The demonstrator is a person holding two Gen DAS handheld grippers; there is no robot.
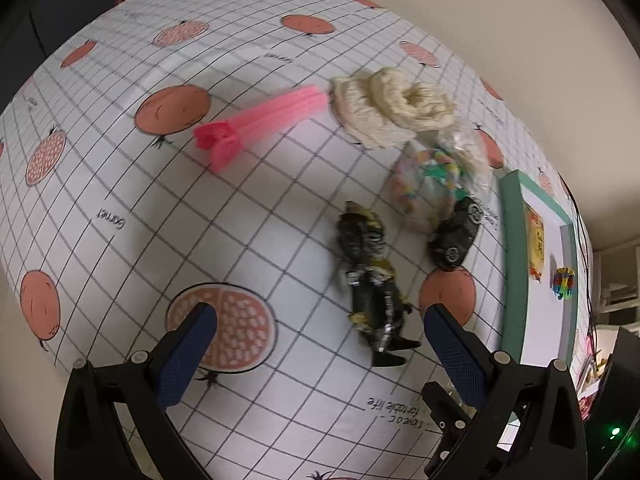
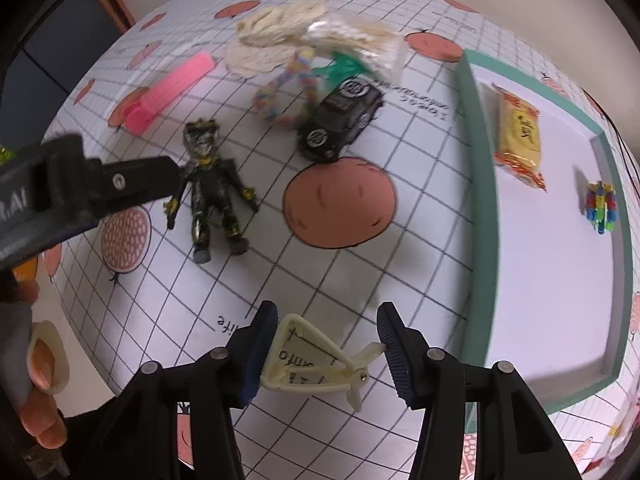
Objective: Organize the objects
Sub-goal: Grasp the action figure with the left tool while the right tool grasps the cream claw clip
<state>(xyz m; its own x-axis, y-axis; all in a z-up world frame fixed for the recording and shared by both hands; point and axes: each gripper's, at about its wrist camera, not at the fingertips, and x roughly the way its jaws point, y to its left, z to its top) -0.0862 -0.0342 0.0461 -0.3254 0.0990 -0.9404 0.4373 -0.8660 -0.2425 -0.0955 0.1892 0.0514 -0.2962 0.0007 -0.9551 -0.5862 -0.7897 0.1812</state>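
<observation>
I judge the step in hand to be collecting loose items into the green-rimmed tray (image 2: 476,184), which already holds a snack packet (image 2: 518,136) and a small block toy (image 2: 601,208). My right gripper (image 2: 328,344) is spread around a cream clip (image 2: 316,364), touching only one pad; closing comes next. My left gripper (image 1: 320,328) is spread and empty above the action figure (image 1: 370,276). The bagged items beside the toy car (image 2: 340,120) are blurred.

Left tongs (image 1: 320,328) and right tongs (image 2: 328,336) both gape wide
</observation>
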